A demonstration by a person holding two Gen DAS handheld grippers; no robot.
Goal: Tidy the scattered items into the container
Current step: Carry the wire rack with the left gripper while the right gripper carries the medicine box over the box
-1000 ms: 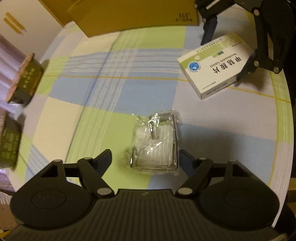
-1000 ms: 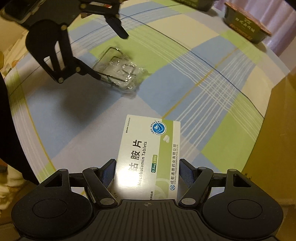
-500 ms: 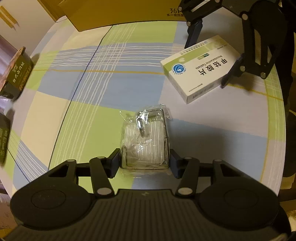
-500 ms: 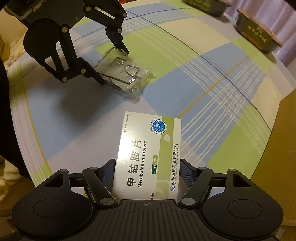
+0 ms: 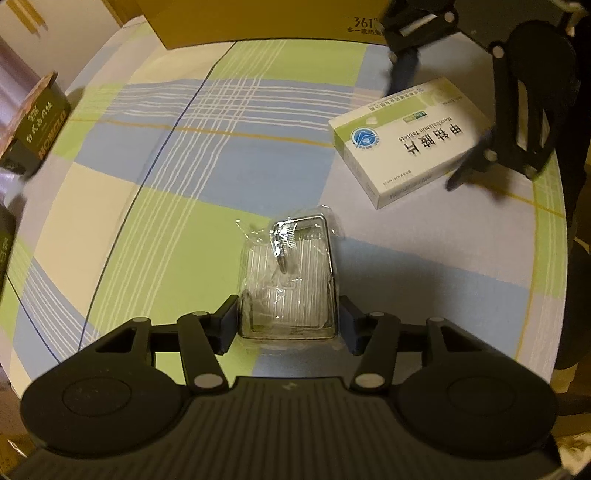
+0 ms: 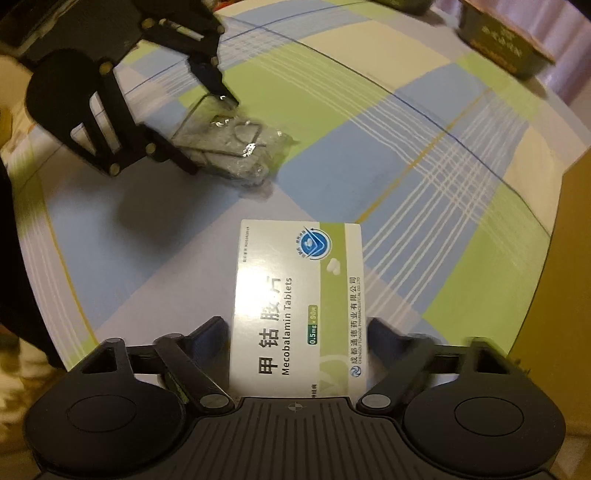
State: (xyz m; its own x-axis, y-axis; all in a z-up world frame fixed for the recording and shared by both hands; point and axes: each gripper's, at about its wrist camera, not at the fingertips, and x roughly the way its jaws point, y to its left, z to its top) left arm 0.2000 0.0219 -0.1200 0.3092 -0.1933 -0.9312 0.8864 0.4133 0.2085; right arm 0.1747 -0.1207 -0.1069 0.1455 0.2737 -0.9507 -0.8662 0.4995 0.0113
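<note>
Grasping step in hand; left tongs [image 5: 288, 325] closed around the wrapped packet [image 5: 290, 280] on the counter [image 5: 207, 177]; right tongs [image 6: 297, 332] clamp the tablet box [image 6: 295, 299]; next: lift both toward the cardboard box [image 5: 258, 18].

The near end of the medicine box [image 6: 295, 306] is hidden behind the body of the right gripper [image 6: 297, 332], and the right side of this gripper is blurred, so contact there with the box cannot be told. In the left wrist view, the fingers [image 5: 404, 70] around the medicine box [image 5: 410, 142] are smeared. The near corners of the clear plastic packet [image 5: 290, 280] are covered by the left gripper [image 5: 288, 325]. What lies inside the packet is not clear. Beyond the medicine box, the cardboard box [image 5: 266, 22] is cut by the top edge. Left of the packet, the green carton [image 5: 35, 125] is cut by the edge, its print hardly readable.
</note>
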